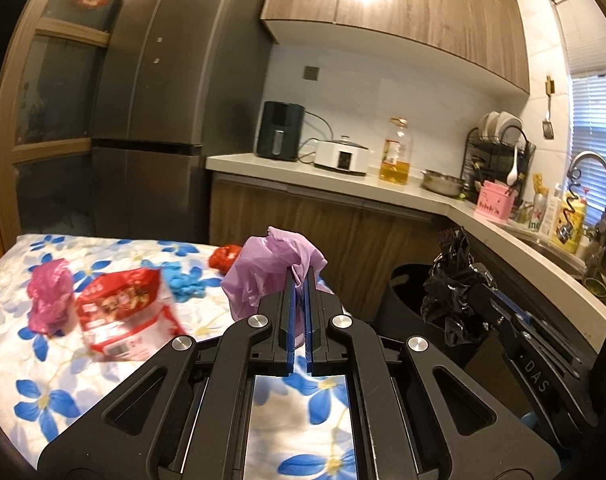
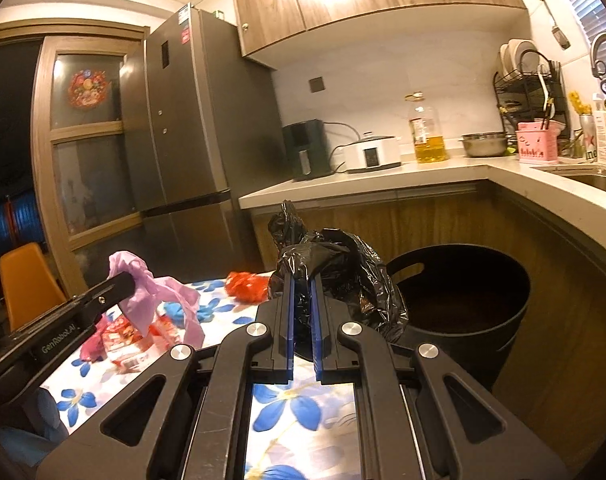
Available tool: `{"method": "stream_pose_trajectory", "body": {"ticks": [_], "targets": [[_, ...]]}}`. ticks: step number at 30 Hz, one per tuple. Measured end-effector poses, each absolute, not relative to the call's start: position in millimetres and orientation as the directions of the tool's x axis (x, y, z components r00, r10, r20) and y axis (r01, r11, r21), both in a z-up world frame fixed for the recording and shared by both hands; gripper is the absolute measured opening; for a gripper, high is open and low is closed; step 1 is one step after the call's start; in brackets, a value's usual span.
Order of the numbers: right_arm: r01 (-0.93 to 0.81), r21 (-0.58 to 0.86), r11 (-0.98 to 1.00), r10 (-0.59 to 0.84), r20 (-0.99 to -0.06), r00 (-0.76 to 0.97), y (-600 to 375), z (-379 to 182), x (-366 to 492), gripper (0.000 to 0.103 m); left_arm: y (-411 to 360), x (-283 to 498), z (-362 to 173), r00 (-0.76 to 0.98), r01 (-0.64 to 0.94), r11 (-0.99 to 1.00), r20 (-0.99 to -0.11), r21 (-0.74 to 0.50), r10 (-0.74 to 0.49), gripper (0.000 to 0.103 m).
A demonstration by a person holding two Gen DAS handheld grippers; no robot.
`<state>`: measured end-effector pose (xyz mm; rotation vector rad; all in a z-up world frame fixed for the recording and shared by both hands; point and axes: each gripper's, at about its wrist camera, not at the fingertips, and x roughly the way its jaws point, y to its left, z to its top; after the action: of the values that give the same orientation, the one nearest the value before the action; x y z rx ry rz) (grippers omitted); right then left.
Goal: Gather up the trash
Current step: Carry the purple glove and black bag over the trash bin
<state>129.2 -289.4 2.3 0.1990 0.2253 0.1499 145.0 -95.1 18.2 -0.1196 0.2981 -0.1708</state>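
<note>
Trash is being gathered from a table covered in a white cloth with blue flowers (image 1: 43, 380), and two pieces are held aloft at once. A crumpled lilac plastic bag (image 1: 263, 276) is pinched between the nearly closed jaws of the left gripper (image 1: 301, 280); a crumpled black plastic bag (image 2: 343, 272) is pinched likewise by the right gripper (image 2: 301, 284).

The carrying step appears to be in hand. A round black plastic bin (image 2: 463, 292) stands just beside the table edge, near the black bag, its mouth open. For the next move, each load would likely need to be brought over that mouth before the jaws are spread; light film may cling to the pads.

Counted on the cloth are four pieces: one crumpled magenta plastic bag (image 1: 49, 296), one red printed snack packet (image 1: 123, 304), one blue crumpled item (image 1: 185, 280), blurred, and one red crumpled wrapper (image 1: 225, 256). One bin is seen, and two bags are in the grippers.
</note>
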Motion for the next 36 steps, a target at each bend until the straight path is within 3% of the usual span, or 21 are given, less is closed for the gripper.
{"method": "stream_pose_trajectory", "body": {"ticks": [21, 36], "targets": [[0.051, 0.231, 0.972, -0.011, -0.171, 0.985, -368, 8, 137, 0.008, -192, 184, 27, 0.915, 0.299, 0.953, -0.267, -0.06, -0.303, 0.002], [0.124, 0.255, 0.959, -0.08, -0.178, 0.981, -400, 8, 159, 0.008, -241, 217, 28, 0.883, 0.389, 0.919, -0.257, -0.07, -0.393, 0.002]]}}
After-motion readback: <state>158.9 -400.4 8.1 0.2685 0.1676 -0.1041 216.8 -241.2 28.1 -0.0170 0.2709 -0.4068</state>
